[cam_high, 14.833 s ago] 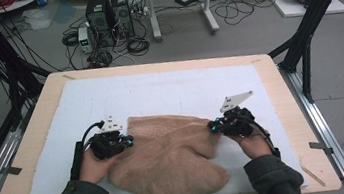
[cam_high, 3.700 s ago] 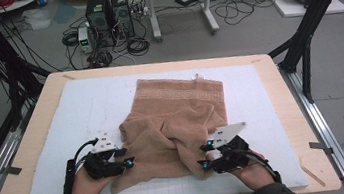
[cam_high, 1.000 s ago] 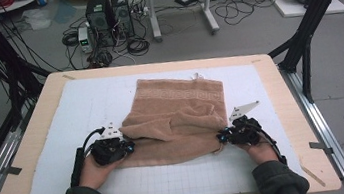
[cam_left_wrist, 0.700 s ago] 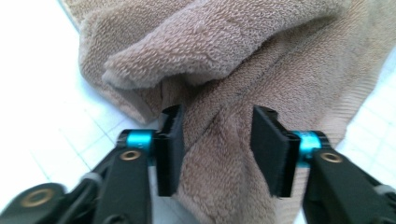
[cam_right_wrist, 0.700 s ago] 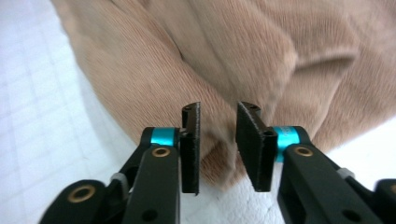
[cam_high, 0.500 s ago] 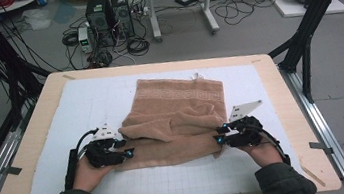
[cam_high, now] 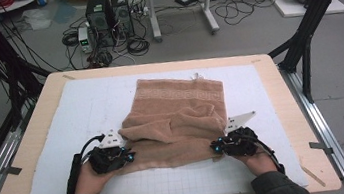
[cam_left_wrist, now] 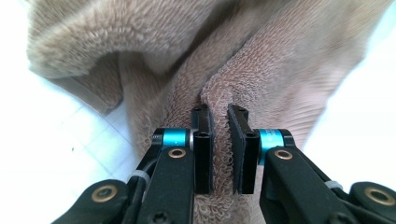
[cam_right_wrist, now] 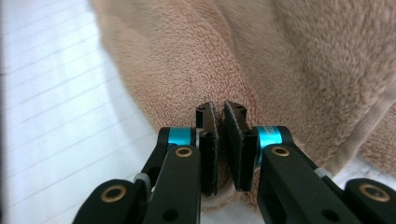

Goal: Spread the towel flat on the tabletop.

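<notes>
A tan terry towel (cam_high: 178, 121) lies rumpled and partly folded on the white mat, with its patterned border at the far side. My left gripper (cam_high: 130, 157) is at the towel's near left corner. In the left gripper view its jaws (cam_left_wrist: 219, 114) have just been closing, and a ridge of towel (cam_left_wrist: 261, 60) is pinched between the pads. My right gripper (cam_high: 214, 147) is at the near right corner. Its jaws (cam_right_wrist: 218, 109) have also just been closing and are shut on a fold of towel (cam_right_wrist: 196, 56).
A white gridded mat (cam_high: 76, 114) covers a wooden table (cam_high: 44, 101). Black frame posts (cam_high: 304, 44) stand at the table's sides. Computers and cables (cam_high: 108, 14) sit on the floor beyond the far edge.
Both hands have drawn slightly toward the near edge of the table, staying at the towel's near corners. The towel's near edge now lies a little closer to the person.
</notes>
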Tool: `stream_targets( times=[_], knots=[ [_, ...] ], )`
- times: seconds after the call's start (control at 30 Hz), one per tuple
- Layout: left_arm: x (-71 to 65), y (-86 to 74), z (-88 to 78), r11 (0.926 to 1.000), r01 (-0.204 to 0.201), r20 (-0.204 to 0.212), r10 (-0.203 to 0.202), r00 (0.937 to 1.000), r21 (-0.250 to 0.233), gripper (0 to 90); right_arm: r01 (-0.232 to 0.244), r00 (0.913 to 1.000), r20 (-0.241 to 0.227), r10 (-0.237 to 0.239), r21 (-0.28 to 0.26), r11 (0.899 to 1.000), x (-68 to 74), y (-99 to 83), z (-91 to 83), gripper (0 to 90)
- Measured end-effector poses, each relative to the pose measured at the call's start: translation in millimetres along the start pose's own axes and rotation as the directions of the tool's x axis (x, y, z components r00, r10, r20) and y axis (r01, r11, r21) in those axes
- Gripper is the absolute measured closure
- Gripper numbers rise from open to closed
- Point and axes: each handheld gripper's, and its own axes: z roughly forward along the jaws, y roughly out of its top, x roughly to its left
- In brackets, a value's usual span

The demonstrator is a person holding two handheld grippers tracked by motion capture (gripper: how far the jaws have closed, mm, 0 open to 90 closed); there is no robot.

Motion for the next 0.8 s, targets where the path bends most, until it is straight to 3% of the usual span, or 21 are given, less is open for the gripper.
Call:
stream_targets(
  times=[0.07,0.23,0.3,0.37,0.43,0.53,0.67,0.73,0.8],
  knots=[
    [-7.5,-3.5,-12.3,0.9996,-0.006,0.002,0.006,1.0,-0.029,81.0,0.019,0.9997,-0.012,-0.019,-0.008,1.0,10.4,0.4,-8.0,84.1],
    [-24.6,-10.0,-39.2,0.998,-0.018,0.055,0.021,0.9982,-0.061,80.9,0.073,0.9966,-0.039,-0.073,-0.016,0.997,37.9,2.8,-29.7,84.0],
    [-29.7,-11.2,-50.4,0.9966,-0.017,0.082,0.023,0.9964,-0.081,80.2,0.088,0.9934,-0.071,-0.09,-0.028,0.996,47.6,3.4,-38.0,82.8],
    [-31.1,-9.6,-58.8,0.9958,-0.015,0.115,0.026,0.9931,-0.09,74.4,0.093,0.9895,-0.104,-0.1,-0.067,0.993,53.1,3.7,-47.8,77.6],
    [-29.9,-4.7,-60.8,0.995,-0.016,0.126,0.029,0.9916,-0.099,62.6,0.081,0.9889,-0.115,-0.095,-0.115,0.99,51.9,4.8,-55.0,73.9],
    [-24.7,4.5,-50.7,0.9941,-0.031,0.118,0.043,0.9921,-0.104,57.0,0.082,0.9939,-0.063,-0.09,-0.116,0.99,40.0,9.6,-54.2,70.1],
    [-14.3,7.2,-21.0,0.9966,-0.015,0.077,0.021,0.9968,-0.082,55.9,0.079,0.9965,-0.021,-0.08,-0.056,0.995,20.5,11.8,-26.3,63.1],
    [-9.4,5.1,-5.4,0.999,-0.026,0.05,0.028,0.9984,-0.037,55.1,0.071,0.9972,-0.021,-0.071,-0.018,0.997,12.7,10.4,-8.5,62.4],
    [-6.8,3.8,8.8,0.9978,-0.055,0.024,0.055,0.9982,0.037,54.0,0.079,0.9966,-0.024,-0.078,0.027,0.997,8.1,7.8,7.6,62.8]
  ],
)
